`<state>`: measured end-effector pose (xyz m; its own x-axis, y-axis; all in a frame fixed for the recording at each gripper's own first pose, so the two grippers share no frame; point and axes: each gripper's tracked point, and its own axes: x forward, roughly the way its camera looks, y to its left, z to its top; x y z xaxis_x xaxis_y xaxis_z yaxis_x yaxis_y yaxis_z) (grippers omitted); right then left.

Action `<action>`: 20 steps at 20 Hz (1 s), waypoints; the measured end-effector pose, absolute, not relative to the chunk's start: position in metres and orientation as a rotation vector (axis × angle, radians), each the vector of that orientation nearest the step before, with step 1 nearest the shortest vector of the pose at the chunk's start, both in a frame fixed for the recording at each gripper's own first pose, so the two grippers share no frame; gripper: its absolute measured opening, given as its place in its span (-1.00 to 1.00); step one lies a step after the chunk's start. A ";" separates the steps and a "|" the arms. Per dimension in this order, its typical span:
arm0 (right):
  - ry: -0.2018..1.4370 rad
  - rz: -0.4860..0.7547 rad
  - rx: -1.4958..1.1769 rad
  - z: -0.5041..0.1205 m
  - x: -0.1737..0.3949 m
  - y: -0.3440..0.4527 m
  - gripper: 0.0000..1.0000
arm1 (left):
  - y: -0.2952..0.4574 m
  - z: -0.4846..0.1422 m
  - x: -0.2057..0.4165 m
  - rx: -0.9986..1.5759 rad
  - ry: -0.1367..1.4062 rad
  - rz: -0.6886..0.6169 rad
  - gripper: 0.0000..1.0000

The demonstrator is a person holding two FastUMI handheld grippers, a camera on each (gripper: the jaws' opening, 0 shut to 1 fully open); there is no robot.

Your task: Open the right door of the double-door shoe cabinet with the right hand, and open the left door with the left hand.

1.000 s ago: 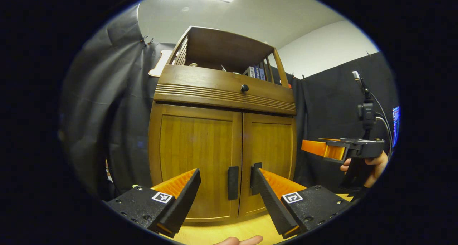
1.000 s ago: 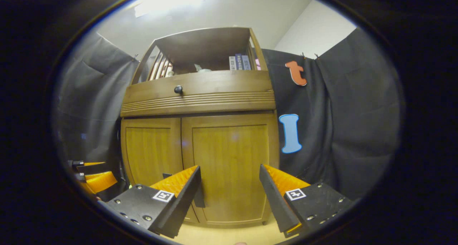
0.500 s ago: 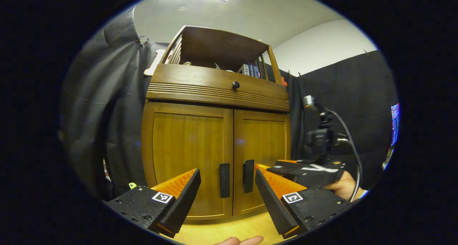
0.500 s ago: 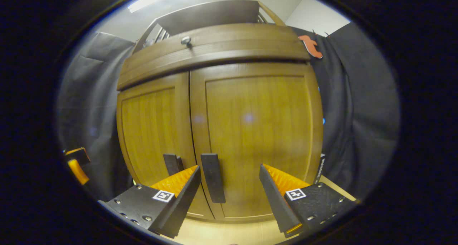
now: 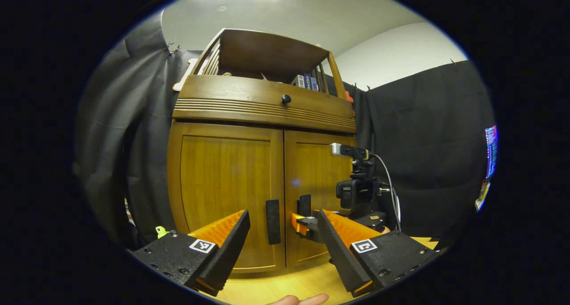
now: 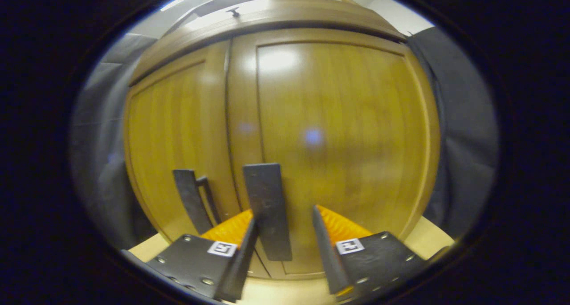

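Both amber-brown wooden cabinet doors closed. Right claw [image 6: 282, 227] released, fingers spread either side of the flat black vertical handle [image 6: 267, 209] on the right door [image 6: 338, 131]; left finger looks to touch the handle edge, though distortion makes that uncertain. Left claw [image 5: 282, 220] also released, waiting near the left door's black handle [image 5: 273, 221], well short of it. To do this well: centre the handle between the fingers, clench squarely, then pull in an arc about the outer hinge.

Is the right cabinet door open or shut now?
Shut: the right door lies flush with the left door.
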<state>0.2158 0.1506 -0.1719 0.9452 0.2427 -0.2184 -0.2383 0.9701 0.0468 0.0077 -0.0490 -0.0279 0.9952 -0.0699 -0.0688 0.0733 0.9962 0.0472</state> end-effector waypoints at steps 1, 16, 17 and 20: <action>0.210 0.251 0.007 -0.171 0.226 0.155 -0.20 | -0.049 -0.029 0.010 0.047 0.072 -0.071 0.84; 0.232 0.373 0.016 -0.151 0.199 0.155 -0.55 | -0.022 -0.054 0.034 0.052 0.139 0.005 0.90; 0.234 0.378 0.018 -0.151 0.199 0.155 -0.55 | -0.019 -0.056 0.036 0.053 0.146 0.016 0.91; 0.237 0.374 0.012 -0.144 0.198 0.153 -0.55 | -0.011 -0.061 0.042 0.057 0.160 0.045 0.84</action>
<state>0.1982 0.1535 -0.1441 0.9036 0.3631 -0.2271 -0.3603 0.9312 0.0552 0.0416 -0.0113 -0.0606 0.9862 0.0496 -0.1580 -0.0405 0.9973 0.0605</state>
